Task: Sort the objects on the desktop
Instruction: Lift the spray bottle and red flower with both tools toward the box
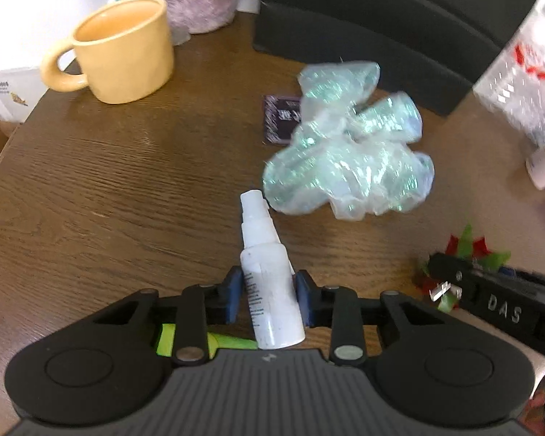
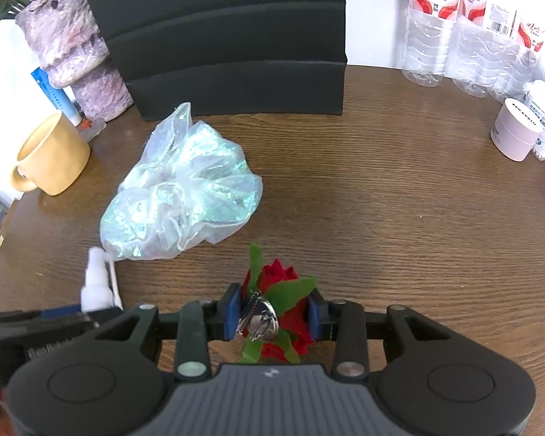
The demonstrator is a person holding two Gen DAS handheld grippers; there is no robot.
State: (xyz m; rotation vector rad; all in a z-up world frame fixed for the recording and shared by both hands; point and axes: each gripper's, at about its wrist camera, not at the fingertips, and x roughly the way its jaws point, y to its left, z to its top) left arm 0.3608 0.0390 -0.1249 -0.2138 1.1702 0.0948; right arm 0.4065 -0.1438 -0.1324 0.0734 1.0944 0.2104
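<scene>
White spray bottle (image 1: pixel 269 290) between left tongs' pads; red fabric rose (image 2: pixel 283 312) between right's.

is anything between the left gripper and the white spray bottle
No. The white spray bottle already sits between the left gripper's blue fingers, with nothing in the gap. The iridescent bag lies beyond the nozzle.

- "DAS" stands in raised letters on the black arm of the right tool (image 1: pixel 505 309), right of the white spray bottle (image 1: pixel 270 290).
- Red-labelled water bottles (image 2: pixel 427 25), right of the black box (image 2: pixel 229 36), carry Chinese characters and a barcode; neither is legible.
- The pink jar (image 2: pixel 514 129) below those bottles bears dark lettering, too small to read.
- The dark card (image 1: pixel 281 118) has blurred print.
</scene>
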